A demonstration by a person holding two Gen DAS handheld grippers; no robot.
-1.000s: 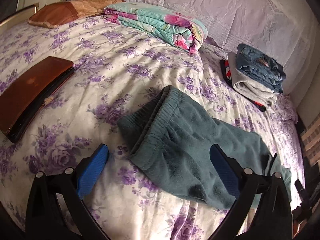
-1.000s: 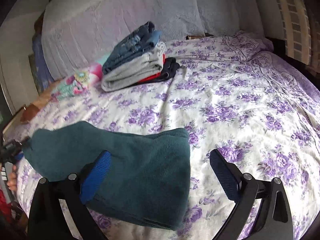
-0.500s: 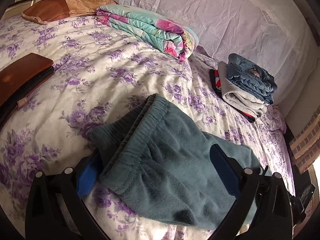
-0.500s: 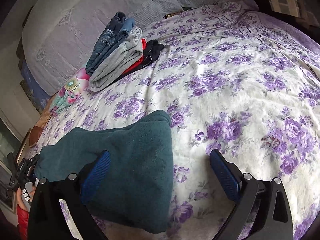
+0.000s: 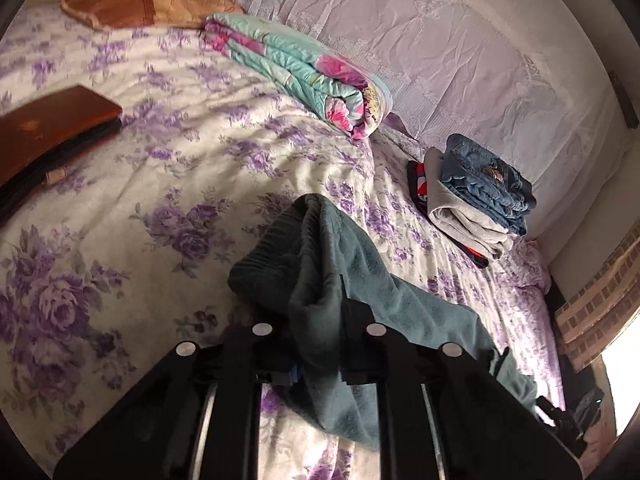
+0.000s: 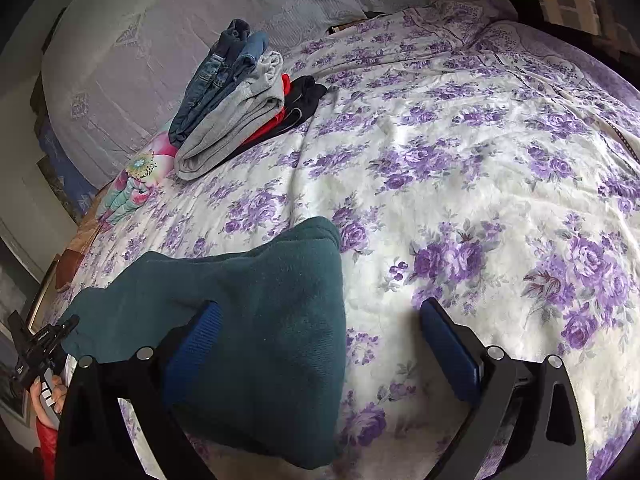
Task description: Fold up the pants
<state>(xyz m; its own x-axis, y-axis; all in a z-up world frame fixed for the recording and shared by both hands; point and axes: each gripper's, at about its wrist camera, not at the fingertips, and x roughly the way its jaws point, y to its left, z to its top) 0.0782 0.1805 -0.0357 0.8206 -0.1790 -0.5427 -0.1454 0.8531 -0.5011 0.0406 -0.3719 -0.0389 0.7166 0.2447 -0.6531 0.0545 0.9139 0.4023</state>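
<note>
Dark teal fleece pants (image 5: 336, 280) lie on the purple-flowered bedspread (image 5: 140, 184). My left gripper (image 5: 318, 344) is shut on the pants near the ribbed waistband, which bunches up and stands raised between the jaws. In the right wrist view the folded leg end of the pants (image 6: 264, 312) lies flat. My right gripper (image 6: 320, 336) is open and straddles that end, its left pad (image 6: 192, 352) over the fabric and its right pad (image 6: 448, 352) over bare bedspread (image 6: 480, 184).
A stack of folded clothes (image 5: 476, 196) (image 6: 236, 100) sits near the headboard. A rolled floral blanket (image 5: 304, 76) and a brown pillow (image 5: 132, 8) lie further back. A brown case (image 5: 44, 132) lies at the left. The other hand-held gripper (image 6: 36, 344) shows at far left.
My left gripper has closed on the waistband end of the pants and bunched it up. My right gripper has stayed open over the leg end, moving in slightly.
</note>
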